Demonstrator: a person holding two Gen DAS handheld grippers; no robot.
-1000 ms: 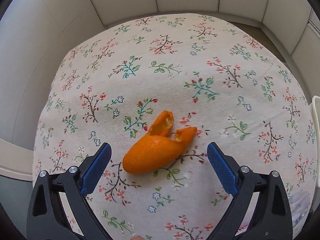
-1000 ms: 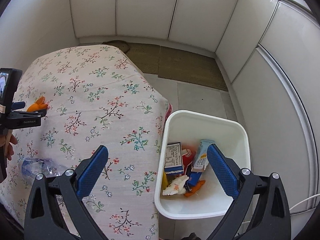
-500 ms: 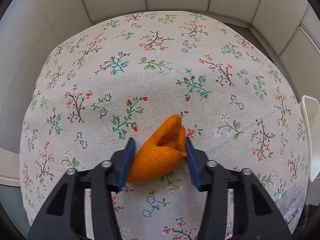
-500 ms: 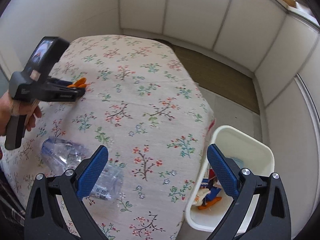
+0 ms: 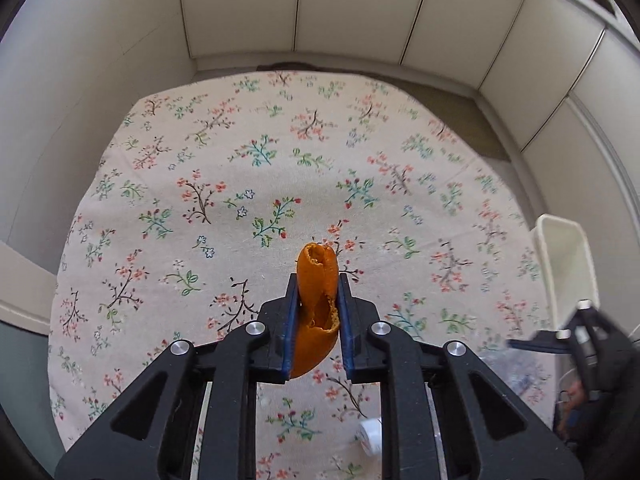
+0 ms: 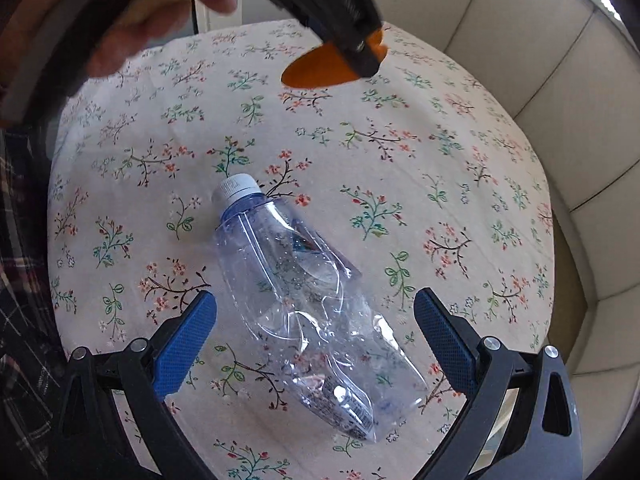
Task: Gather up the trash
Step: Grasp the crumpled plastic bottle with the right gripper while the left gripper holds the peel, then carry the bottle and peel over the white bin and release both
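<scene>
My left gripper (image 5: 318,284) is shut on an orange peel (image 5: 316,304) and holds it above the flowered tablecloth (image 5: 240,184). The peel (image 6: 316,70) also shows in the right wrist view, pinched in the left gripper overhead. My right gripper (image 6: 316,320) is open, its blue pads on either side of a crushed clear plastic bottle (image 6: 304,300) with a white cap (image 6: 236,188), lying on the cloth. In the left wrist view the bottle's cap (image 5: 370,436) shows at the bottom.
A white plastic bin (image 5: 566,264) stands beyond the table's right edge. White cabinet doors (image 5: 352,8) surround the table. The person's hand (image 6: 160,12) holds the left gripper at the upper left of the right wrist view.
My left gripper closed on the orange peel and lifted it off the cloth. My right gripper swung from the bin to over the crushed bottle.
</scene>
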